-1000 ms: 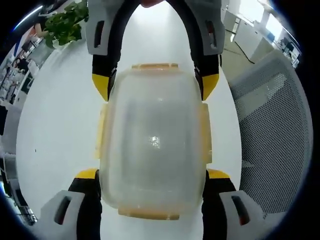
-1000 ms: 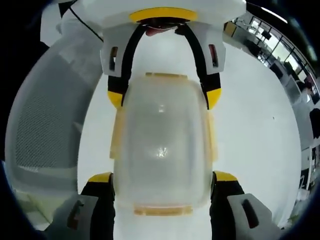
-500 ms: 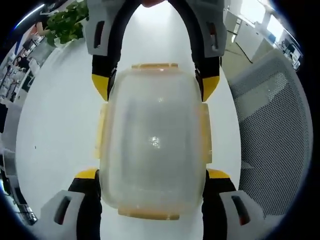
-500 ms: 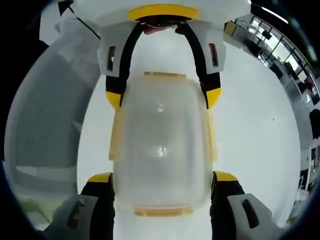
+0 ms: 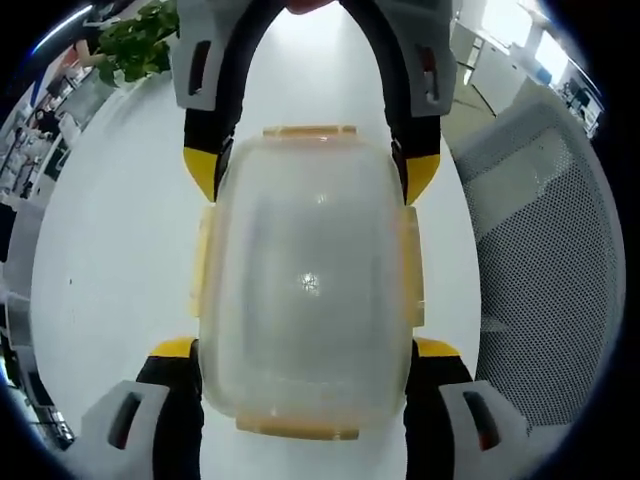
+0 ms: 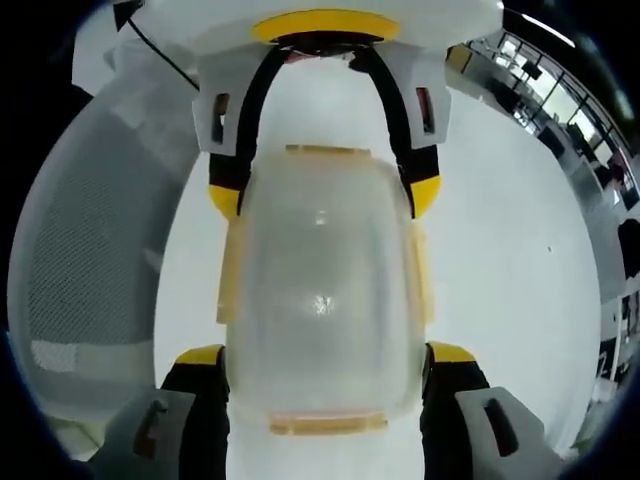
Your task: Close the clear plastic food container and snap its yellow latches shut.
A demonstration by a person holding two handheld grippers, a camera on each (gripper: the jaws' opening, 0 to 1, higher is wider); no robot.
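Note:
The clear plastic food container (image 5: 305,290) lies with its lid on over a white table (image 5: 110,220), with pale yellow latches (image 5: 308,131) on all its edges. My left gripper (image 5: 305,348) is shut on the container's near end, its yellow-tipped jaws pressed to both sides. The right gripper (image 5: 310,165) comes in from the top and clamps the far end. In the right gripper view the same container (image 6: 320,300) sits between my right gripper (image 6: 325,352) at the bottom and the left gripper (image 6: 325,195) at the top. Whether the latches (image 6: 322,151) are snapped down is not clear.
A grey mesh office chair (image 5: 550,250) stands beside the table, also seen as the chair (image 6: 90,250) in the right gripper view. A green plant (image 5: 135,40) sits at the table's far corner. Desks and windows (image 6: 560,90) lie beyond.

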